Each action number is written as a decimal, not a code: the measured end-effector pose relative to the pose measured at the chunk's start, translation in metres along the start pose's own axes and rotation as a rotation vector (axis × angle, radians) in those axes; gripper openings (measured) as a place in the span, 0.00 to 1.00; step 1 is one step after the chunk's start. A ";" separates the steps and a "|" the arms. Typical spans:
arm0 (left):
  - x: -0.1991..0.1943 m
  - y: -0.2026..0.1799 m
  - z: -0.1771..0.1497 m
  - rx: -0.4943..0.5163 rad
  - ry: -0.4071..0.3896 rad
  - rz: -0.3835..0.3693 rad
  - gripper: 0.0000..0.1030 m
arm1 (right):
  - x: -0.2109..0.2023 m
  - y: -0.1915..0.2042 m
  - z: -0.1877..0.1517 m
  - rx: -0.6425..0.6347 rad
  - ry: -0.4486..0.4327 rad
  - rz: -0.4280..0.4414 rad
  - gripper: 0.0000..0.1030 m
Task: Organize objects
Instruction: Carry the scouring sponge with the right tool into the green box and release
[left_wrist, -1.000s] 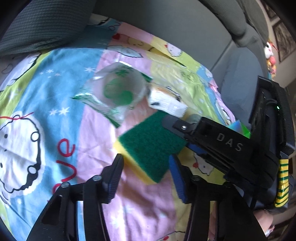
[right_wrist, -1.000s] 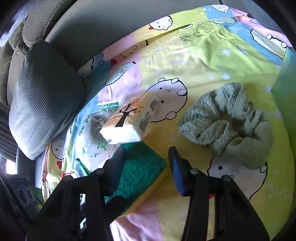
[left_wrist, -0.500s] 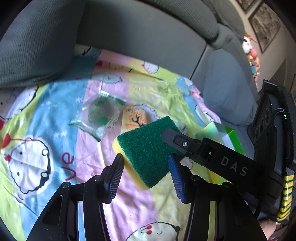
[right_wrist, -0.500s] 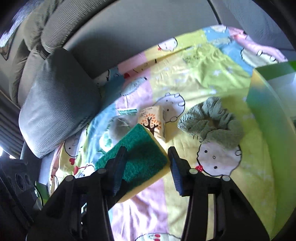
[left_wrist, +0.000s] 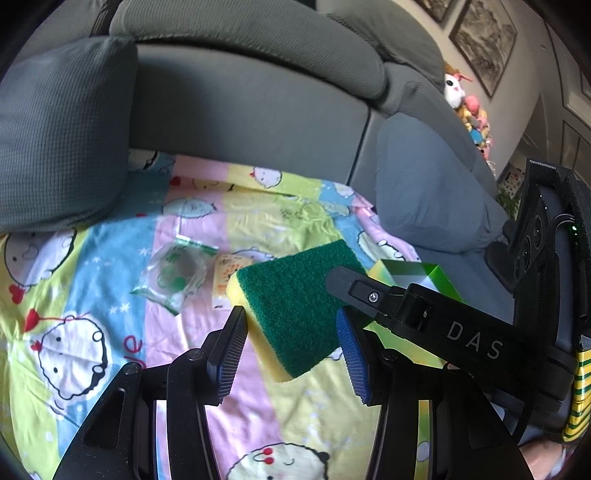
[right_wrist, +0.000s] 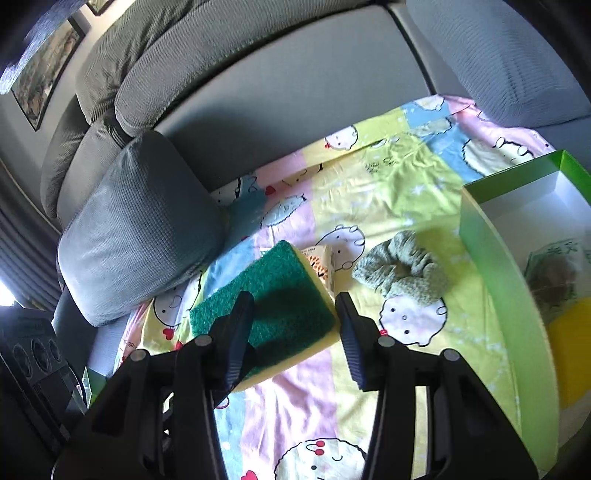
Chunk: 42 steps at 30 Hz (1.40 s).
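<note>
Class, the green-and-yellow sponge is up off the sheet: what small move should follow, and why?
Probably carry the sponge, gripped by both the left gripper and right gripper, sideways toward the open green box, which already holds items.

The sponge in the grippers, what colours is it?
The sponge is dark green on top and yellow underneath, best seen in the left wrist view.

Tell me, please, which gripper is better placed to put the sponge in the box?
Right, probably: both grip the sponge, but the box lies open beside the right gripper, which blocks the way for the left gripper.
</note>
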<state>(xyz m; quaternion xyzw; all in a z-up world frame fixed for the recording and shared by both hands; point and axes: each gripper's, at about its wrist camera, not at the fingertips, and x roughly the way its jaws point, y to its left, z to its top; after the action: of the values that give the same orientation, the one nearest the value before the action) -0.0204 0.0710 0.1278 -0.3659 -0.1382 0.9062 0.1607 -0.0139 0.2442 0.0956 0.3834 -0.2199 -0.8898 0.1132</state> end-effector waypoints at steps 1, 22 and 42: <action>-0.001 -0.005 0.000 0.005 -0.006 -0.002 0.49 | -0.003 -0.003 0.001 0.006 -0.006 0.004 0.44; 0.033 -0.140 -0.004 0.252 0.027 -0.169 0.49 | -0.108 -0.100 0.004 0.246 -0.228 -0.111 0.44; 0.087 -0.211 -0.043 0.287 0.241 -0.355 0.49 | -0.160 -0.181 -0.022 0.468 -0.266 -0.399 0.44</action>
<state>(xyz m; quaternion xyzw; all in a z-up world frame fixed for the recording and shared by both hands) -0.0091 0.3033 0.1220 -0.4147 -0.0499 0.8240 0.3828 0.1047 0.4559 0.0969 0.3151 -0.3516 -0.8621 -0.1841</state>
